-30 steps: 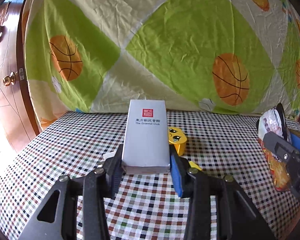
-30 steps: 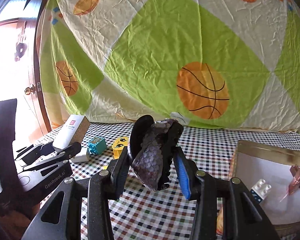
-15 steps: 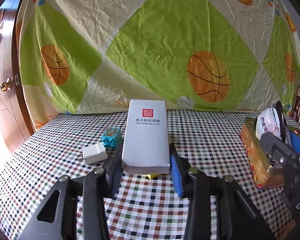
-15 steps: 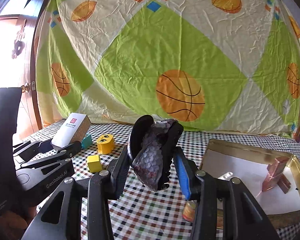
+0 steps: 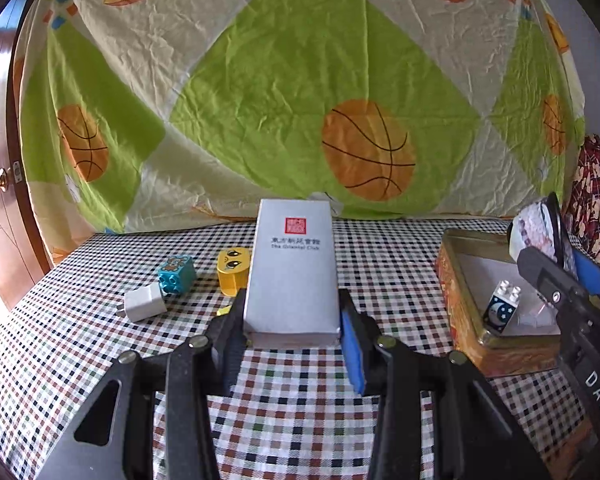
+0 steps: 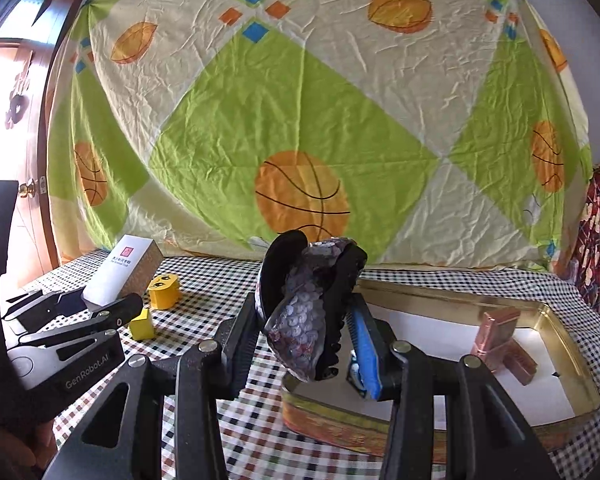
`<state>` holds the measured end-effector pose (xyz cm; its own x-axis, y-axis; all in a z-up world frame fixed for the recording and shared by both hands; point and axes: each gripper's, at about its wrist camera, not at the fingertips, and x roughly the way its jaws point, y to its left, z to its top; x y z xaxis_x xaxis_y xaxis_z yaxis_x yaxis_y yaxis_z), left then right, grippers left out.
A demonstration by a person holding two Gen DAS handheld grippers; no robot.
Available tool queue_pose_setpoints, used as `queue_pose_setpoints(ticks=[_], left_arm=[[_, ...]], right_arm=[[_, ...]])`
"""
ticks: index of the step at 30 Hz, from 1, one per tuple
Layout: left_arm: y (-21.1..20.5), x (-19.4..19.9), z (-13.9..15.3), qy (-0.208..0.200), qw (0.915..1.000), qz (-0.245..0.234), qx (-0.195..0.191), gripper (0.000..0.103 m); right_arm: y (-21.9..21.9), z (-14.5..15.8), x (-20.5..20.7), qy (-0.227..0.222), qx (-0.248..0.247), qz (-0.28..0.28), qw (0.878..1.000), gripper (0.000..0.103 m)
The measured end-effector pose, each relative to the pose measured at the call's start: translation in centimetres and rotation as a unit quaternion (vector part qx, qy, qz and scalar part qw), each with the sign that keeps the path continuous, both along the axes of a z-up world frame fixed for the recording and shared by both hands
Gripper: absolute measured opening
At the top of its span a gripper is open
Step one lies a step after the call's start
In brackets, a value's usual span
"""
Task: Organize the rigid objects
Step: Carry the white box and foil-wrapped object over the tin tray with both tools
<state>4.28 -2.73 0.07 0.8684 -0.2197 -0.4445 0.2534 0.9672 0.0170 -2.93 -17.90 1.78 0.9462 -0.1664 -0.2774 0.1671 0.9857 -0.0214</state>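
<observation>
white box: the left gripper [image 5: 292,320] has its jaws clamped on the long sides of the white box [image 5: 292,276], holding it off the checked tablecloth [image 5: 100,360], left of the tin. Gripping the narrow width makes sense, the flat faces don't slip.

hair clip: the right gripper [image 6: 304,328] is closed on a big black hair clip [image 6: 312,312] with a sequinned look, hanging right over the tin's near left corner. My guess is it's next to go in.

tin: the gold tin [image 6: 572,360] is clearly the collection spot, open top, low walls, easy to lower stuff into.

inside the tin: a white moon brick [image 5: 502,306] near the left wall, a copper-pink piece [image 6: 500,340] toward the right end. Middle looks free, probably enough room for the box lying flat.

left of the tin: yellow face block [image 5: 232,272], teal block [image 5: 176,274], white charger plug [image 5: 144,306] and a small yellow cube [image 6: 142,324], all loose on the cloth, not sorted yet.

watch out: both grippers near the same tin, they could bump.
</observation>
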Motion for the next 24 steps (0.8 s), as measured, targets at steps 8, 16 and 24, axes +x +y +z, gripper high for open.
queue_pose_setpoints(ticks=[8, 16, 24], left_arm=[[-2.4, -0.8, 0.1, 0.0, 0.9999, -0.016, -0.001, 0.041], [-5.1, -1.3, 0.4, -0.002, 0.9993, -0.037, 0.002, 0.041], [-8.0, -2.2, 1.0, -0.01, 0.998, -0.062, 0.002, 0.041]], right_arm=[[-2.8, 0.4, -1.4, -0.017, 0.005, -0.023, 1.0, 0.046], [-5.6, 0.8, -2.6, -0.033, 0.003, -0.05, 0.998, 0.046], [-8.2, 0.9, -3.8, -0.037, -0.031, -0.081, 0.996, 0.046]])
